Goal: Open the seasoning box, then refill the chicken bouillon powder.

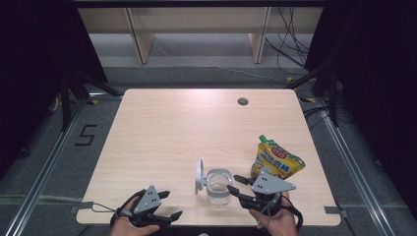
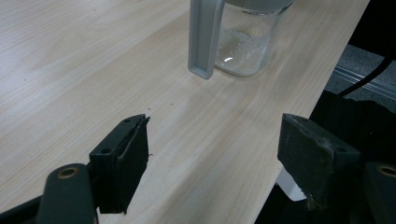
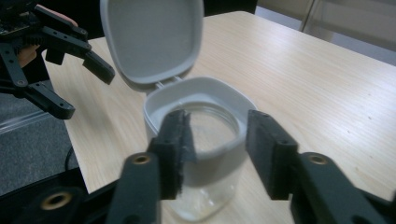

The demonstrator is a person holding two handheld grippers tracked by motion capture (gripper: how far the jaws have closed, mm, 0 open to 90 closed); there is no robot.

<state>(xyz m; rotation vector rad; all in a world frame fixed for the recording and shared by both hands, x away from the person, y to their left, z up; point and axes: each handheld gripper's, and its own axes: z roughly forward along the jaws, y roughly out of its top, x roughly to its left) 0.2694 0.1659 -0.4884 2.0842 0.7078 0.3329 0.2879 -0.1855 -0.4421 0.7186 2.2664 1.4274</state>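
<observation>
A clear glass jar (image 1: 218, 188) stands near the table's front edge, its grey flip lid (image 1: 199, 175) hinged open and upright on its left. In the left gripper view a little whitish grain lies at the bottom of the jar (image 2: 243, 46). My right gripper (image 1: 236, 186) is open just right of the jar, touching nothing. In its own view the right gripper (image 3: 217, 135) has its jaws spread in front of the jar's rim (image 3: 215, 86) and the lid (image 3: 152, 37). My left gripper (image 1: 170, 205) is open and empty, left of the jar. Its jaws point toward the lid (image 2: 205, 37).
A yellow pouch (image 1: 276, 161) with a green cap stands right of the jar, behind my right gripper. A small round hole (image 1: 243, 102) sits near the far edge of the wooden table (image 1: 172, 128). The left gripper (image 3: 84, 91) is near the table's front edge.
</observation>
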